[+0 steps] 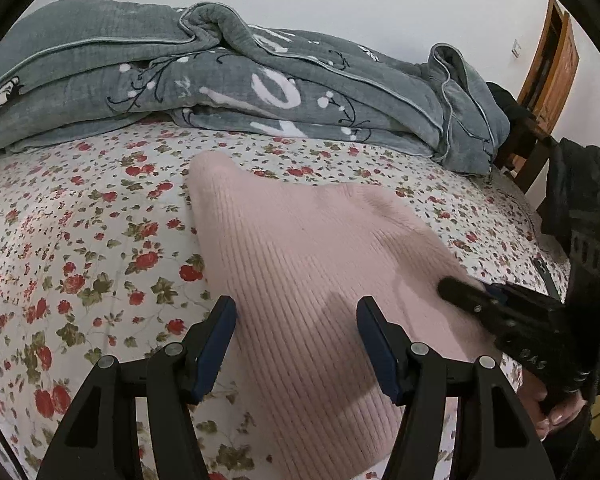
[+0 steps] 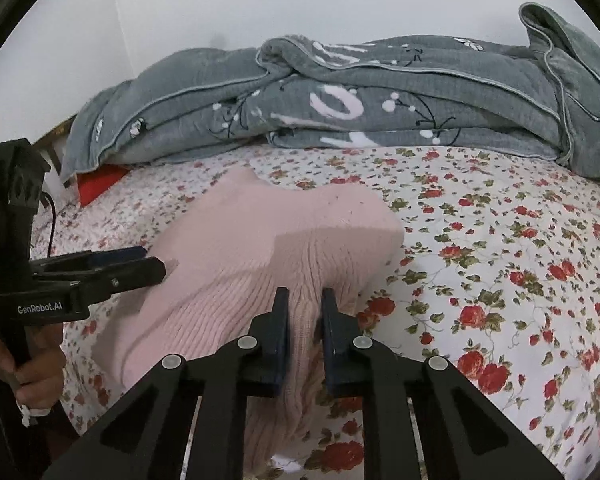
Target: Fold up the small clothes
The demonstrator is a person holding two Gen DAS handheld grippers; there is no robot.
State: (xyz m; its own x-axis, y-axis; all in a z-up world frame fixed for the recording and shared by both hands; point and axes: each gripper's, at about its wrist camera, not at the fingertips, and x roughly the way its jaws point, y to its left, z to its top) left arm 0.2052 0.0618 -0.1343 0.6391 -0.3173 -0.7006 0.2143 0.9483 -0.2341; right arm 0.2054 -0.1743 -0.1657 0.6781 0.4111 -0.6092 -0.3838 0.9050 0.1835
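On floral sheet (image 1: 80, 240), pink knit (image 1: 300, 264) pinched by right claw (image 2: 305, 300), left claw (image 1: 296, 312) wide, grey quilt (image 1: 220, 80) behind

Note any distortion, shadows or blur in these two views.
Left wrist view: strong fisheye bowing of the bed, dark corners, a soft shadow across the pink sweater, sharp focus. Right wrist view: same bowing, a shadow band on the sweater, slight softness at the blanket.
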